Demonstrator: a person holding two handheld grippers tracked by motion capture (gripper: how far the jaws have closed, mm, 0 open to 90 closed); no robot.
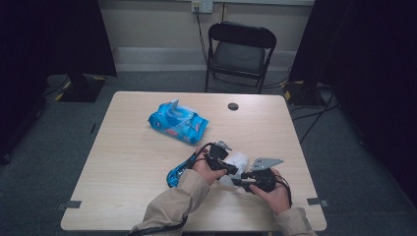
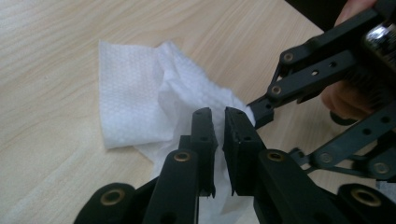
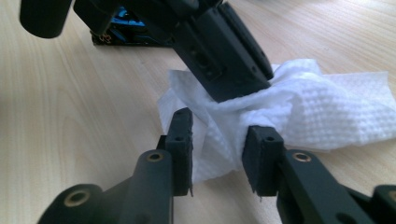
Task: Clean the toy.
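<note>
On the table (image 1: 128,157), left gripper (image 2: 218,122) pinches the half-hidden wipe (image 2: 135,102); right gripper (image 3: 217,140) released.

My high view looks forward and down from above my side onto the whole table (image 1: 137,162). My left and right gripper views ride close above the tabletop, facing each other. All three views share the wipe (image 1: 239,161) (image 2: 140,100) (image 3: 299,109).

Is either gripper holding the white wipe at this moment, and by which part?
The left gripper pinches a bunched fold near the middle of the wipe. The right gripper straddles it, open.
</note>
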